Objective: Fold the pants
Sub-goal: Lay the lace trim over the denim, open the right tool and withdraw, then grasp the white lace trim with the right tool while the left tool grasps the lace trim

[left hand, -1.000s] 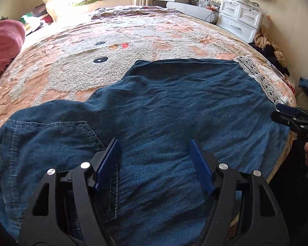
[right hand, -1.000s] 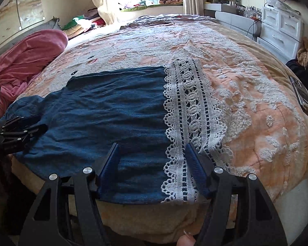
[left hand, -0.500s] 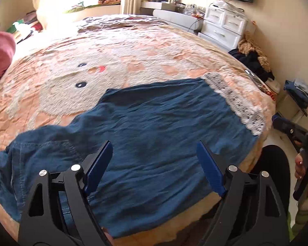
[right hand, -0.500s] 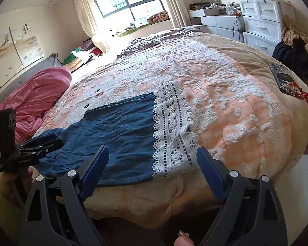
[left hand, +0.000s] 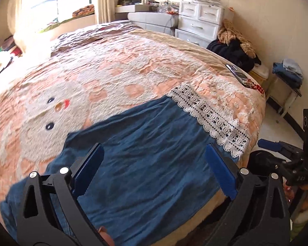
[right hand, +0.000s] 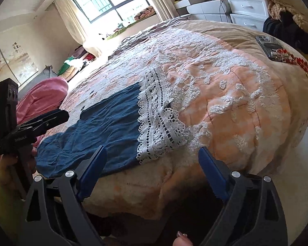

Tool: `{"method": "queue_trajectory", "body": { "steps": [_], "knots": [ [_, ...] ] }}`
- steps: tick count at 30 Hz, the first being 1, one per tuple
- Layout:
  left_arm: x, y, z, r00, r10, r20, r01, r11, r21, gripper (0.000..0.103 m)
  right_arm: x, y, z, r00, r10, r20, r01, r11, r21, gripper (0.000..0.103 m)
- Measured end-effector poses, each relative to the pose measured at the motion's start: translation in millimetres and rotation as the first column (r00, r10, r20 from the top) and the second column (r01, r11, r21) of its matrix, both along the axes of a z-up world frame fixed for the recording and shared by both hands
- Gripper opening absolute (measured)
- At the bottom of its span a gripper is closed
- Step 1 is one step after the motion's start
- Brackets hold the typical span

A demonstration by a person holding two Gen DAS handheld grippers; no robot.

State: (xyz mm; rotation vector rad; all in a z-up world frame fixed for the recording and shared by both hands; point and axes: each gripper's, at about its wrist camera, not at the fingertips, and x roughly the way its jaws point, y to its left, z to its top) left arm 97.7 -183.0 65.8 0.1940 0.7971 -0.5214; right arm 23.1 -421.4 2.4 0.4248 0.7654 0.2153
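Blue denim pants (left hand: 145, 164) with a white lace hem (left hand: 213, 119) lie flat near the front edge of the bed. They also show in the right wrist view (right hand: 104, 127), with the lace hem (right hand: 158, 121) at their right end. My left gripper (left hand: 154, 164) is open and empty, raised above the pants. My right gripper (right hand: 151, 170) is open and empty, held off the bed's front edge below the lace hem. The right gripper also shows at the right edge of the left wrist view (left hand: 281, 153), and the left gripper at the left of the right wrist view (right hand: 41, 123).
The bed has a peach and white quilt (left hand: 117, 75). A phone with red beads (right hand: 270, 47) lies at its right edge. A pink blanket (right hand: 41, 98) is bunched at the left. White drawers (left hand: 199, 22) and a pile of clothes (left hand: 235, 49) stand by the right wall.
Both grippers have pulled back and risen away from the pants, and their jaws have opened wider. The pants lie still on the bed.
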Motion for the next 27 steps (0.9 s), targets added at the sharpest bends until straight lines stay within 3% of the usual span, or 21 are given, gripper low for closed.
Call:
{"method": "queue_trajectory", "body": {
  "steps": [12,15,17,23,27],
  "knots": [
    [68,-59,-20,0.992,-0.110,-0.059,0.115,0.990,0.078,0.093,26,1,-19,0.998,-0.020,-0.057,0.024,0.998,0.063,0.070],
    [83,-67,-29,0.990,-0.120,-0.074,0.126,0.988,0.086,0.093,31,5,-24,0.998,-0.021,-0.058,0.024,0.998,0.052,0.056],
    [94,-72,-36,0.988,-0.124,-0.088,0.132,0.988,0.082,0.093,32,7,-24,0.999,-0.020,-0.046,0.022,0.999,0.041,0.038],
    [126,-85,-50,0.977,-0.146,-0.156,0.152,0.988,0.027,0.093,29,14,-17,1.000,0.008,0.020,-0.009,0.999,0.043,0.034],
    [139,-97,-57,0.958,-0.212,-0.193,0.213,0.977,-0.015,0.092,38,12,-25,1.000,-0.011,-0.013,0.012,0.998,0.062,0.036]
  ]
}}
